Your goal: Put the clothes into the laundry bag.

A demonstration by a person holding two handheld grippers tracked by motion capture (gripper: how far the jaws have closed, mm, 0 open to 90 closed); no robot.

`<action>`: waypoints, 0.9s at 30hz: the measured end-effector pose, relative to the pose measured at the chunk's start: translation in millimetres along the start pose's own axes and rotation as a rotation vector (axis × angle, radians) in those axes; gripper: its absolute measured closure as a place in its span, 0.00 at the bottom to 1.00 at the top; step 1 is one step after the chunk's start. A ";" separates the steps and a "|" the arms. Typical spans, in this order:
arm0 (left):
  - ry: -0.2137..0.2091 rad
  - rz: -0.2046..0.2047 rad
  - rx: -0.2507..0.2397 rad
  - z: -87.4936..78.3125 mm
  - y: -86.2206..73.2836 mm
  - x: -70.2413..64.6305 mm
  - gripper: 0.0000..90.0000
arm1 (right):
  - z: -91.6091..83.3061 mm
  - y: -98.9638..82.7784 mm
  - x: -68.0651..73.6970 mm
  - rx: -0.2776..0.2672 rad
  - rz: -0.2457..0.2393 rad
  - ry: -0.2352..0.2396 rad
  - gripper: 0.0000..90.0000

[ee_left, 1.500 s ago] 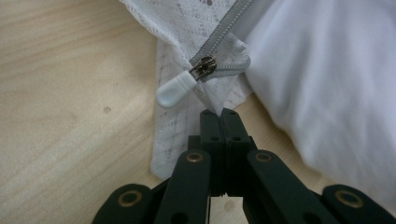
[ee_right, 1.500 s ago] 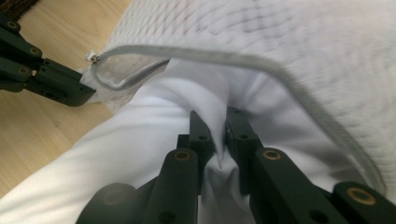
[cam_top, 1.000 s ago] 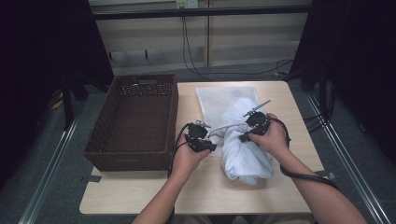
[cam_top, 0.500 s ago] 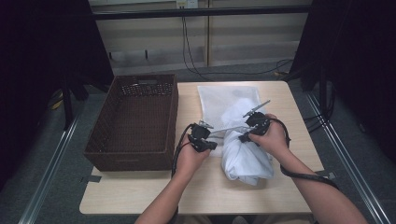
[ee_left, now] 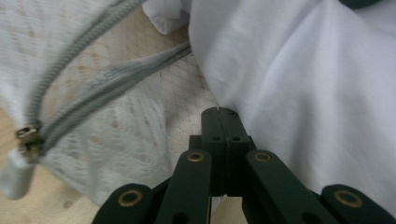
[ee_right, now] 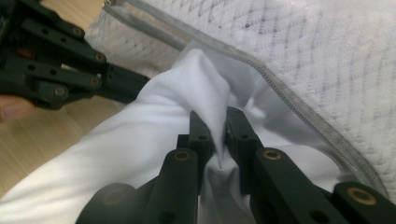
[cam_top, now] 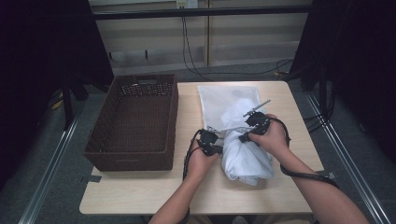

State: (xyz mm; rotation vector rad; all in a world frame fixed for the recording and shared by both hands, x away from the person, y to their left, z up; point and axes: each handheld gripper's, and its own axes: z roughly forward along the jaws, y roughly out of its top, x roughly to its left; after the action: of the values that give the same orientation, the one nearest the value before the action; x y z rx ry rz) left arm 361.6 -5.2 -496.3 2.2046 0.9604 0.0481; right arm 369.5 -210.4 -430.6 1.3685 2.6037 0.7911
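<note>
Here, pale wooden table (cam_top: 140, 196), dark surroundings; left gripper (ee_left: 219, 114) jaws clenched empty, right gripper (ee_right: 215, 122) jaws pinching white cloth (ee_right: 140, 140).

Pale wooden table (cam_top: 140, 196), grey floor (cam_top: 60, 154), dark curtains (cam_top: 42, 56), cables along back wall (cam_top: 233, 51).

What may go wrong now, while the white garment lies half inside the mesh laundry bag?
The left hand-held gripper is shut at the white garment's edge and may have caught nothing. The right hand-held gripper pinches only a thin fold, which could slip. The cloth might snag on the mesh laundry bag's zipper.
</note>
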 end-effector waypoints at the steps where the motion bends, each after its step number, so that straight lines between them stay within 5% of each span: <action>1: 0.006 0.024 0.017 -0.8 0.7 0.0 1.00 | -1.0 0.7 -0.1 -0.009 0.017 -0.004 0.92; 6: 0.006 0.057 0.049 -3.0 0.5 -3.0 1.00 | -4.0 9.4 1.0 -0.029 0.031 -0.038 0.92; 7: -0.011 0.018 0.022 -2.0 -1.1 -4.0 1.00 | -3.2 10.8 -0.5 -0.039 0.029 -0.041 0.92; 8: -0.027 0.073 0.065 -5.2 -1.2 0.7 1.00 | -2.8 12.3 -1.4 -0.034 0.040 -0.045 0.92; 9: -0.028 0.004 0.017 -2.9 -3.2 -2.7 1.00 | -1.7 13.7 -3.3 -0.039 0.041 -0.048 0.92; 10: -0.032 0.044 0.044 -4.9 -3.1 0.1 1.00 | -0.7 15.5 -4.8 -0.039 0.041 -0.046 0.92; 12: -0.028 0.017 0.022 -2.9 -2.5 -3.4 1.00 | 1.5 19.9 -6.7 -0.046 0.039 -0.047 0.92; 14: -0.025 0.063 0.060 -4.6 -0.7 -1.5 1.00 | 2.5 25.8 -6.9 -0.040 0.028 -0.062 0.92; 18: -0.039 0.012 0.030 -3.4 -2.7 -3.5 1.00 | 2.7 37.4 -10.1 -0.057 0.029 -0.073 0.93; 19: -0.042 0.045 0.056 -5.6 -3.0 -1.0 1.00 | 1.9 40.3 -10.1 -0.061 0.038 -0.075 0.93; 21: -0.049 0.022 0.039 -5.1 -5.0 -2.1 1.00 | -0.8 45.5 -11.1 -0.083 0.040 -0.076 0.93; 22: -0.061 0.052 0.066 -6.9 -5.3 0.6 1.00 | -1.7 47.6 -11.2 -0.095 0.047 -0.082 0.93; 23: -0.069 -0.005 0.021 -4.6 -7.1 -3.0 1.00 | -2.3 49.7 -11.3 -0.104 0.046 -0.089 0.93; 24: -0.073 0.026 0.049 -6.8 -7.4 -0.8 1.00 | -1.4 52.1 -11.0 -0.112 0.042 -0.094 0.93; 25: -0.070 -0.003 0.026 -5.7 -8.4 -3.3 1.00 | 0.1 54.3 -11.4 -0.113 0.031 -0.102 0.93; 26: -0.068 0.015 0.031 -6.4 -8.8 -2.4 1.00 | 2.5 56.3 -11.4 -0.115 0.030 -0.110 0.93; 27: -0.067 -0.023 0.004 -4.8 -9.5 -5.4 1.00 | 4.9 58.0 -11.2 -0.106 0.024 -0.112 0.92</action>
State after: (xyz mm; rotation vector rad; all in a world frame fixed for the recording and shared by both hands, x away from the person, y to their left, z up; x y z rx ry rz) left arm 350.4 -1.5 -497.5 2.1841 0.9493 -0.0382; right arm 420.7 -190.5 -408.4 1.3761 2.4295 0.8182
